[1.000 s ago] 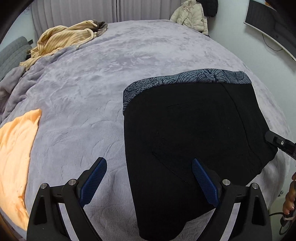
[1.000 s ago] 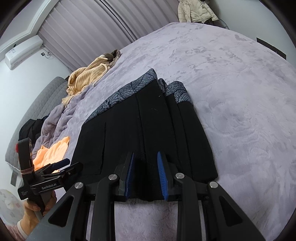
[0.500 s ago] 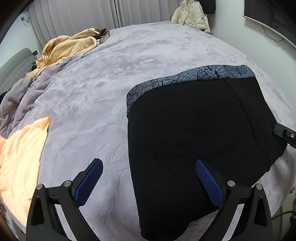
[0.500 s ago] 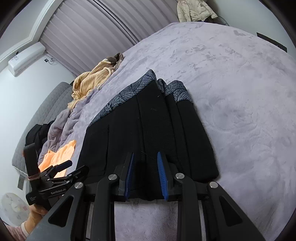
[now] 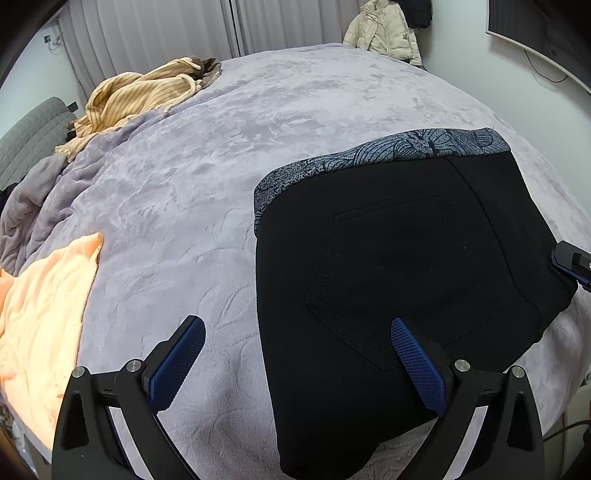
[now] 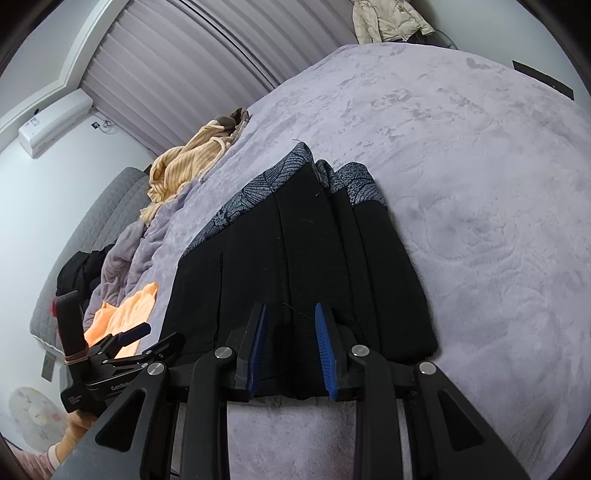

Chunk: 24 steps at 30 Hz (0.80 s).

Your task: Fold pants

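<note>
Black pants (image 5: pixel 406 258) with a grey patterned waistband (image 5: pixel 406 147) lie folded on the lavender bed (image 5: pixel 221 166). My left gripper (image 5: pixel 295 325) is open wide above their near left edge, one finger over the blanket and the other over the black cloth, touching nothing. In the right wrist view the pants (image 6: pixel 295 240) show stacked layers. My right gripper (image 6: pixel 291 310) is at their near edge and its jaws are opening; a hump of black cloth sits loose between the pads. The left gripper (image 6: pixel 155 334) shows at the lower left, held by a hand.
An orange cloth (image 5: pixel 37 314) lies at the bed's left edge. A yellow striped garment (image 5: pixel 140 96) sits at the far left corner. A beige jacket (image 5: pixel 384 33) hangs behind the bed, a grey sofa (image 5: pixel 26 136) stands at the left, and a screen (image 5: pixel 546 37) is on the right wall.
The right gripper's jaws have spread apart around the pants' edge. The left gripper's jaws have widened a little. The pants lie as before.
</note>
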Available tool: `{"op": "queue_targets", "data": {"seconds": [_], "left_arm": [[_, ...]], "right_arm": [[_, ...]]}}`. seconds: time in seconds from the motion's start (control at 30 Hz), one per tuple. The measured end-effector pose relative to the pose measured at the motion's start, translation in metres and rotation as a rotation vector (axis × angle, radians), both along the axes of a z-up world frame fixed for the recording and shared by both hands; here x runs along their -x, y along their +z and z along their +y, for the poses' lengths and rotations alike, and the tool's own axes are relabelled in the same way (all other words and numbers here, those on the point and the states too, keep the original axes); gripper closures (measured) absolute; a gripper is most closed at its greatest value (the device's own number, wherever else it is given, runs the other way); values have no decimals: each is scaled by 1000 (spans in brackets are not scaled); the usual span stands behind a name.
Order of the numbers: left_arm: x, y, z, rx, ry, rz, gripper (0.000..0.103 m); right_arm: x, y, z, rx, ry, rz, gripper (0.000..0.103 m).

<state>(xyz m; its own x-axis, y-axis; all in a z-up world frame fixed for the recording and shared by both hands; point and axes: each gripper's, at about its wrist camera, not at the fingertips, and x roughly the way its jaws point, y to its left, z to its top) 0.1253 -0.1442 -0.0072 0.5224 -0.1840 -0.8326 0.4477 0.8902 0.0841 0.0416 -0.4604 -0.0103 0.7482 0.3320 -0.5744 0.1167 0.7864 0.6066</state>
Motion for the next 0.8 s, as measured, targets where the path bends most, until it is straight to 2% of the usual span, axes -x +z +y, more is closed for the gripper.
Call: {"op": "queue_targets", "data": {"seconds": [0.03, 0.1, 0.2, 0.37, 0.8], "left_arm": [[0, 0, 0, 0, 0, 1, 1], [0, 0, 0, -2, 1, 0, 1], [0, 0, -1, -8, -1, -6, 1], [0, -1, -1, -5, 5, -5, 1], [2, -2, 0, 4, 11, -2, 1]], "right_arm": [[1, 1, -1, -18, 9, -7, 60], [2, 4, -2, -42, 34, -22, 40], [6, 14, 3, 19, 44, -23, 29], [12, 21, 0, 70, 39, -9, 24], [8, 3, -31, 47, -15, 68, 24]]}}
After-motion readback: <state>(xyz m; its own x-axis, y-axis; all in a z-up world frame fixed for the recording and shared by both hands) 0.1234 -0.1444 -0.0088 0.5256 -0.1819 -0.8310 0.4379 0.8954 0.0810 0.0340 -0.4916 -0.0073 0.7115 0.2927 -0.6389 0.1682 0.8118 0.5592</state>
